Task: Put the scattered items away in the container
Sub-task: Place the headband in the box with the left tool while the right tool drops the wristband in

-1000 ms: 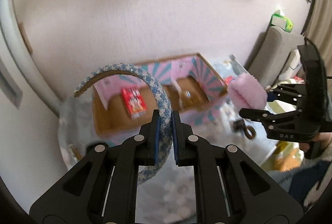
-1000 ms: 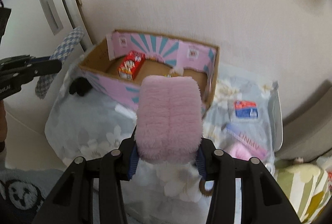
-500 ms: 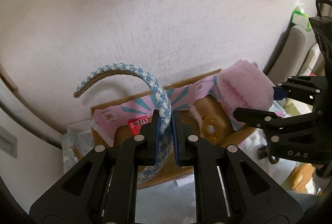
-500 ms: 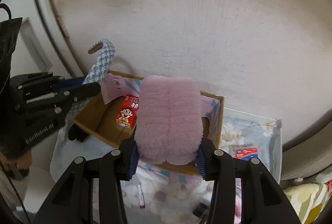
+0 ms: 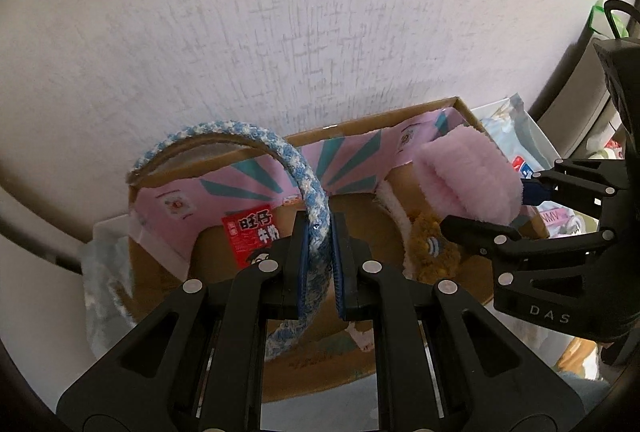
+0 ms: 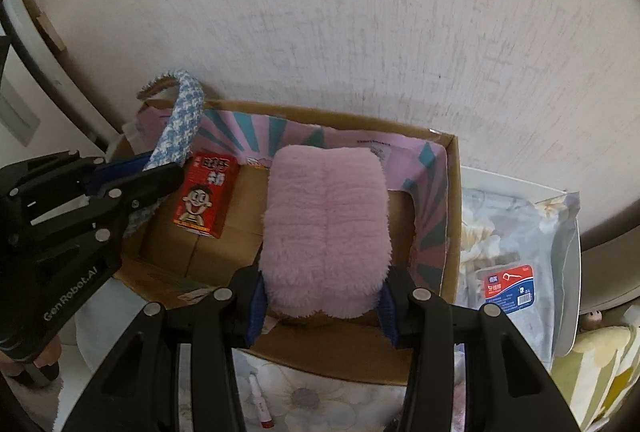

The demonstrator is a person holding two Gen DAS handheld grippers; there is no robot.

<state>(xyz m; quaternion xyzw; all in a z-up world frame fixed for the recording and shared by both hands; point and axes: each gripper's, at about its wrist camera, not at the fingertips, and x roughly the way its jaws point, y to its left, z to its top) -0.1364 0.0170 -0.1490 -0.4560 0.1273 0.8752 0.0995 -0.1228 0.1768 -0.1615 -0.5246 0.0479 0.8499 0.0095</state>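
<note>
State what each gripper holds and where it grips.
Left gripper pinches the blue-white headband low on its arc; right gripper clamps the pink fluffy item across its near end.

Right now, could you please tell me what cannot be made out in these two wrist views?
- Right wrist view: the pink plush item, clamped in the right gripper, hides the cardboard box floor behind it.
- Left wrist view: the left gripper covers the blue-and-white headband's lower end.
- Right wrist view: the blue packet's print is too small to read.
</note>
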